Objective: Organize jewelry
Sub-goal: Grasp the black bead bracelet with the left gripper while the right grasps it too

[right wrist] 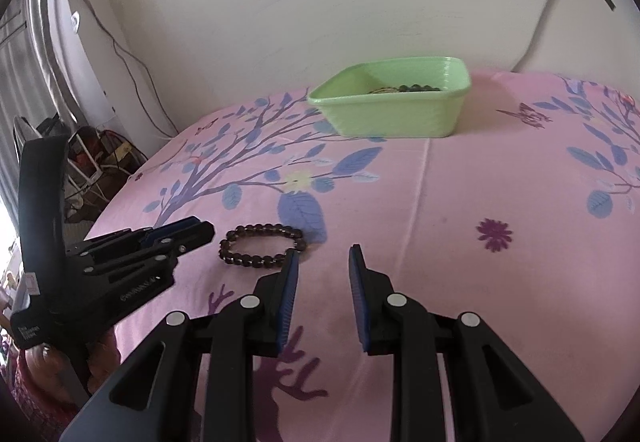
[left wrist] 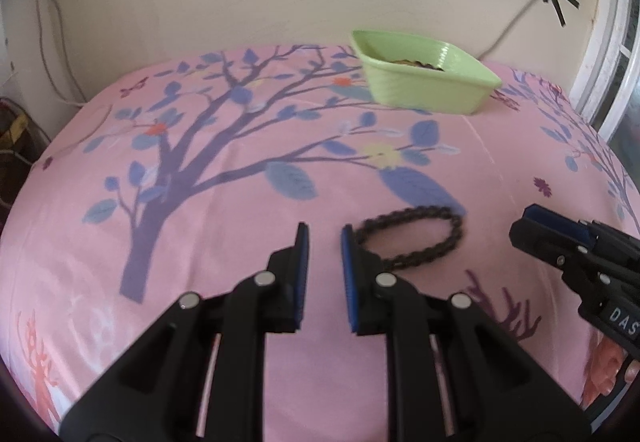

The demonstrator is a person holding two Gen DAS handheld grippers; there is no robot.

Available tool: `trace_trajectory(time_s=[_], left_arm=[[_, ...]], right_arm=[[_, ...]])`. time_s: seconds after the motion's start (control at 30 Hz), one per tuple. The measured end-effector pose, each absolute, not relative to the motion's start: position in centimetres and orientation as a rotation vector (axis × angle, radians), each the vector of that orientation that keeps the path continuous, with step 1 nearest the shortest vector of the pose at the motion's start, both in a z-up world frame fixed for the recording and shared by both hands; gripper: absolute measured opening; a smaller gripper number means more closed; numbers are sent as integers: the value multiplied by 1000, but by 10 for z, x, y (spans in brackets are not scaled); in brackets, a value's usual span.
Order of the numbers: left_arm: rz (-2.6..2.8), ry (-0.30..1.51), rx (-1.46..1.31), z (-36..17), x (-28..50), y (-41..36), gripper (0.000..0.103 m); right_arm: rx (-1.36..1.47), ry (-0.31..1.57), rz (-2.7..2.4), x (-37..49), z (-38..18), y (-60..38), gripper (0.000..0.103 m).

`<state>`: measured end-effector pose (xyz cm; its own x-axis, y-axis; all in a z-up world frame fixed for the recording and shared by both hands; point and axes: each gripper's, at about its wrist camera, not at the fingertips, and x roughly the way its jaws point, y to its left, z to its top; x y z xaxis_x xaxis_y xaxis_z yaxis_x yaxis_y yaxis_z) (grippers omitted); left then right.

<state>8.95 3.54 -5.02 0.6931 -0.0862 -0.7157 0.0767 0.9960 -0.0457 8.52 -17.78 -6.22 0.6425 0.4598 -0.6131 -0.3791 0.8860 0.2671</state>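
Observation:
A dark beaded bracelet (left wrist: 412, 238) lies flat on the pink cloth; it also shows in the right wrist view (right wrist: 262, 244). My left gripper (left wrist: 325, 234) is open and empty, its right fingertip at the bracelet's left edge. It shows from the side in the right wrist view (right wrist: 192, 232), just left of the bracelet. My right gripper (right wrist: 324, 254) is open and empty, just right of the bracelet; in the left wrist view (left wrist: 528, 222) it shows at the right. A green tray (left wrist: 428, 86) at the back holds other beaded jewelry (right wrist: 408, 88).
The pink tree-print cloth (right wrist: 480, 282) covers the table up to a cream wall. Cables hang down the wall at the left (left wrist: 48, 42). Clutter and a wire rack (right wrist: 92, 162) stand off the table's left edge.

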Motion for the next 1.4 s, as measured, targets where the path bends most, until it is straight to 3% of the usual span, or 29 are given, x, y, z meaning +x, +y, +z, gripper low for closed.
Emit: trace_trajectory(time_s=[0.23, 0.63, 0.97, 1.0, 1.4], left_arm=[[-187, 818, -92, -51, 95, 66, 15], [-296, 862, 18, -62, 112, 24, 15], [-316, 863, 26, -62, 99, 16, 15], [-326, 861, 37, -62, 97, 12, 10], [-446, 869, 48, -62, 59, -32, 9]], right_arm=[[74, 777, 502, 101, -66, -153, 0], [-18, 848, 484, 133, -71, -127, 0], [-180, 825, 488, 116, -73, -116, 0], [-184, 825, 494, 115, -73, -117, 0], [-92, 804, 454, 67, -74, -175, 0]])
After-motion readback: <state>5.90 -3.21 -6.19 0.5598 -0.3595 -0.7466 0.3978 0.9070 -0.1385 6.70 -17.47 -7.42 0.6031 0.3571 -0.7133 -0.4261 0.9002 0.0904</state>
